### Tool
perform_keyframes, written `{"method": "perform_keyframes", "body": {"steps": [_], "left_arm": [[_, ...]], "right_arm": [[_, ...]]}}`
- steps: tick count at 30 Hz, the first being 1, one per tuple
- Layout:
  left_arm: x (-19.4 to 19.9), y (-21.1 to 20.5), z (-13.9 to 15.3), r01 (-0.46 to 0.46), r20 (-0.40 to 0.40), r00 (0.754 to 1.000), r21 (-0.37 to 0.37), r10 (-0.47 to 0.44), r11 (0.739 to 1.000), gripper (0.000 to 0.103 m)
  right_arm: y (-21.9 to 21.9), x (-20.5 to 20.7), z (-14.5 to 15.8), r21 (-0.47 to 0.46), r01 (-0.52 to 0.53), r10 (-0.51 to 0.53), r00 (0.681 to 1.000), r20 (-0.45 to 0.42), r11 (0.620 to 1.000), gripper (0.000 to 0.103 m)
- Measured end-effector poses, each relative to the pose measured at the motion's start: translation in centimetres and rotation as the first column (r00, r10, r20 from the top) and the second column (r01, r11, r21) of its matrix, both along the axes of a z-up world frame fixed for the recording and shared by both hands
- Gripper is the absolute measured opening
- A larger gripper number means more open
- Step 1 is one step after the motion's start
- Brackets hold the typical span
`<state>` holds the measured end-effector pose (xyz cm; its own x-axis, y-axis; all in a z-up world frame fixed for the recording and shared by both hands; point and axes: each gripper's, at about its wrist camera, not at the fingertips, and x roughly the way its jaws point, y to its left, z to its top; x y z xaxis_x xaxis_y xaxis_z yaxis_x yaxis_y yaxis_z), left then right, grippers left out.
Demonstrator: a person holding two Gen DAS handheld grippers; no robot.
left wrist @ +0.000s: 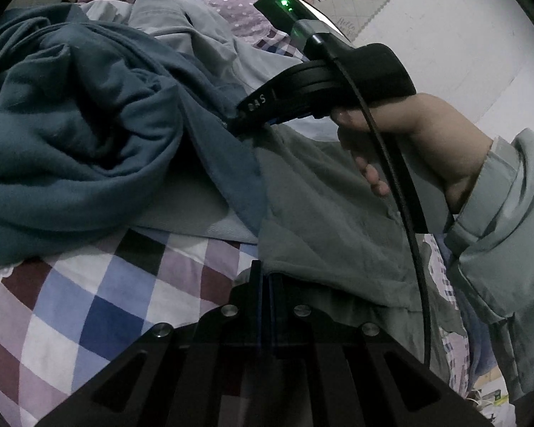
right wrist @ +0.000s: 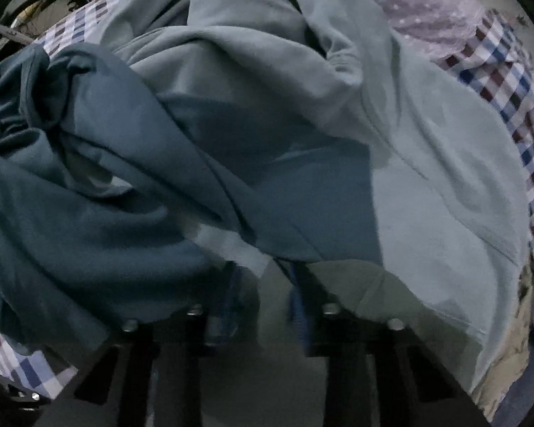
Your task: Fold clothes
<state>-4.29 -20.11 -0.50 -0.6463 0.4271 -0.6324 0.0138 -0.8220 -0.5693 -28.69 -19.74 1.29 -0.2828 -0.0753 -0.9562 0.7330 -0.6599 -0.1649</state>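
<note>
Left wrist view: dark teal-blue knit garment lies crumpled in a heap on the checked bedspread of white, blue, maroon and lilac squares, partly over a pale grey-blue cotton garment and beside a grey-green soft fabric piece that spreads toward the camera. One long edge of the teal garment runs from the heap down and right, ending at a straight hem near the picture's centre. Right gripper, held in a person's hand with a grey-green sleeve, points its tips at that edge, at the seam where teal meets grey-green; the fingers look narrowed around a pinch of cloth, but whether the pads actually press it cannot be told. Right wrist view agrees: teal fabric lies directly ahead of and over the blue-padded fingertips, its folds running diagonally up-left, with the pale garment to the right. Left gripper has its fingers fully together, nipping the near edge of the grey-green piece. Judgement: the right hand is nearer the teal garment, so lifting it off falls there.
</note>
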Motion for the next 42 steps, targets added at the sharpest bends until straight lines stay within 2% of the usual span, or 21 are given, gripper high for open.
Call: {"method": "perform_keyframes", "body": {"steps": [2, 6, 12, 15, 19, 21, 23, 24, 25, 26, 27, 29, 31, 33, 35, 37, 39, 42], "left_arm": [[0.0, 0.0, 0.0, -0.001, -0.001, 1.000, 0.000, 0.001, 1.000, 0.001], [0.3, -0.2, 0.5, -0.015, -0.029, 0.999, -0.007, 0.015, 1.000, 0.001], [1.1, 0.1, 2.3, -0.059, -0.105, 0.993, -0.065, 0.052, 0.996, 0.000], [0.8, 0.3, 1.9, -0.044, -0.074, 0.997, -0.085, 0.038, 0.995, 0.000], [-0.1, 0.1, 0.3, -0.029, 0.018, 0.999, -0.112, 0.031, 0.993, 0.001], [-0.3, -0.5, 0.4, -0.029, 0.035, 0.999, -0.097, 0.033, 0.995, 0.002], [-0.5, -1.2, 0.4, -0.030, 0.052, 0.998, -0.080, 0.035, 0.996, 0.003], [-0.4, -1.7, 0.6, -0.037, 0.056, 0.998, -0.061, 0.040, 0.997, 0.005], [-0.4, -2.2, 0.7, -0.043, 0.059, 0.997, -0.041, 0.046, 0.998, 0.008], [-0.3, -2.7, 0.8, -0.050, 0.063, 0.997, -0.021, 0.051, 0.999, 0.016], [-0.2, -3.3, 0.9, -0.059, 0.069, 0.996, -0.003, 0.059, 0.998, 0.026], [-0.2, -4.7, 0.7, -0.093, 0.097, 0.991, 0.016, 0.091, 0.996, 0.038], [0.0, -6.8, 0.7, -0.144, 0.109, 0.985, 0.071, 0.136, 0.987, 0.043], [0.8, -8.9, 0.9, -0.194, 0.100, 0.979, 0.156, 0.180, 0.968, 0.054], [1.5, -10.6, 1.0, -0.224, 0.089, 0.974, 0.221, 0.209, 0.949, 0.059], [1.9, -11.7, 1.1, -0.229, 0.071, 0.973, 0.252, 0.218, 0.940, 0.059], [2.3, -11.4, 1.6, -0.216, 0.062, 0.976, 0.234, 0.207, 0.948, 0.060], [1.6, -10.1, 2.1, -0.145, 0.061, 0.989, 0.162, 0.136, 0.976, 0.060]], "right_arm": [[0.2, -0.3, 0.0, 0.013, 0.018, -0.018, 1.000, -0.005, 1.000, 0.001], [0.8, -0.5, 1.2, -0.022, 0.040, -0.041, 0.998, -0.053, 0.999, 0.000], [1.4, -1.5, 5.1, -0.159, 0.102, -0.126, 0.981, -0.149, 0.982, 0.000], [1.2, -1.7, 4.4, -0.155, 0.123, -0.149, 0.974, -0.169, 0.980, 0.000], [0.0, -2.3, 2.8, -0.171, 0.163, -0.193, 0.965, -0.176, 0.972, 0.001], [-0.2, -2.4, 2.5, -0.202, 0.182, -0.219, 0.959, -0.179, 0.962, 0.005], [-0.1, -2.2, 2.8, -0.248, 0.194, -0.243, 0.952, -0.187, 0.949, 0.014], [0.0, -1.9, 3.6, -0.279, 0.184, -0.247, 0.946, -0.211, 0.943, 0.022], [0.2, -1.6, 4.4, -0.310, 0.172, -0.251, 0.939, -0.235, 0.935, 0.040], [0.3, -1.3, 5.2, -0.340, 0.160, -0.255, 0.932, -0.258, 0.927, 0.051], [0.5, -1.0, 6.1, -0.367, 0.150, -0.262, 0.924, -0.278, 0.918, 0.053], [1.4, -0.1, 8.1, -0.408, 0.154, -0.289, 0.911, -0.295, 0.900, 0.060], [3.2, 0.9, 10.3, -0.459, 0.163, -0.320, 0.902, -0.288, 0.873, 0.066], [4.8, 1.8, 12.0, -0.498, 0.166, -0.343, 0.895, -0.286, 0.851, 0.072], [6.8, 4.2, 13.7, -0.528, 0.166, -0.359, 0.888, -0.287, 0.833, 0.078], [9.2, 5.7, 14.8, -0.556, 0.177, -0.378, 0.885, -0.270, 0.812, 0.079], [12.1, 7.9, 15.6, -0.599, 0.195, -0.405, 0.883, -0.237, 0.777, 0.079], [16.2, 11.9, 16.0, -0.653, 0.232, -0.451, 0.873, -0.187, 0.721, 0.080]]}}
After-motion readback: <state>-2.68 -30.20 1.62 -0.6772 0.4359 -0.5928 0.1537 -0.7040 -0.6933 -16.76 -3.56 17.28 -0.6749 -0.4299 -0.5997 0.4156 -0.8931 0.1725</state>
